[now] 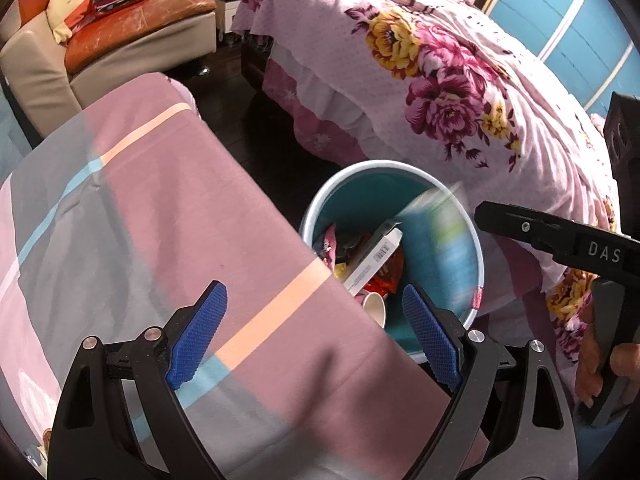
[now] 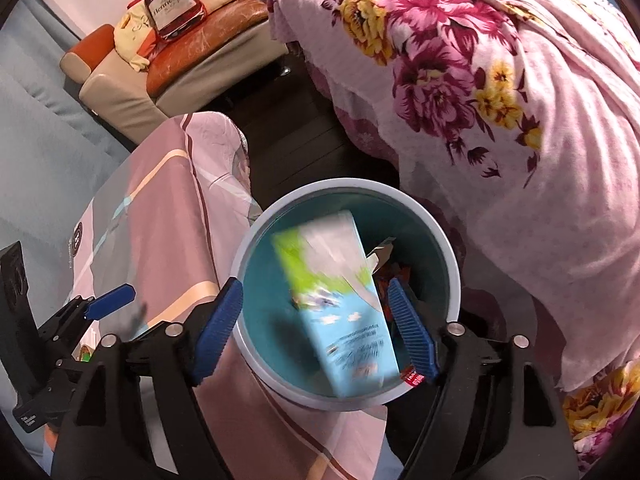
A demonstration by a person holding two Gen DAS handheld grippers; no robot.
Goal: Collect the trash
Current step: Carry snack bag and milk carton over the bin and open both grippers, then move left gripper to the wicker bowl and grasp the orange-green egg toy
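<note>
The right gripper [image 2: 314,328] hangs over the bin [image 2: 454,280] with its blue pads [image 2: 218,330] spread wide and nothing between them. A light-blue and green carton [image 2: 340,300], blurred, lies tilted in the bin's mouth, clear of both pads; its print is too smeared to read. From the left wrist view the same carton [image 1: 436,236] shows as a blur against the bin's far inner wall, just under the black tip of the right gripper [image 1: 500,216], whose body reads "DAS". The person's hand [image 1: 600,364] grips that handle.

The left gripper [image 1: 314,336] is also spread and empty, held above the striped pink-and-grey cloth [image 1: 140,220] that covers the table beside the bin [image 1: 316,204]. Its right pad sits over the bin's near rim.

Inside the bin lie a white box with a barcode [image 1: 376,260], red and pink wrappers [image 1: 384,276] and a paper cup [image 1: 376,308]. A small red tag at the rim [image 2: 414,378] carries white letters I cannot make out.

The bin stands in a narrow gap: the draped cloth [image 2: 168,240] touches it on one side and the flowered bedspread [image 2: 540,160] hangs just beside it on the other. Dark floor [image 1: 232,120] opens beyond, towards a sofa [image 1: 140,24] with an orange seat. On the seat rests a red bag [image 2: 174,10] printed "Hennessy". The bin's mouth is open from above, with only the carton across it.
</note>
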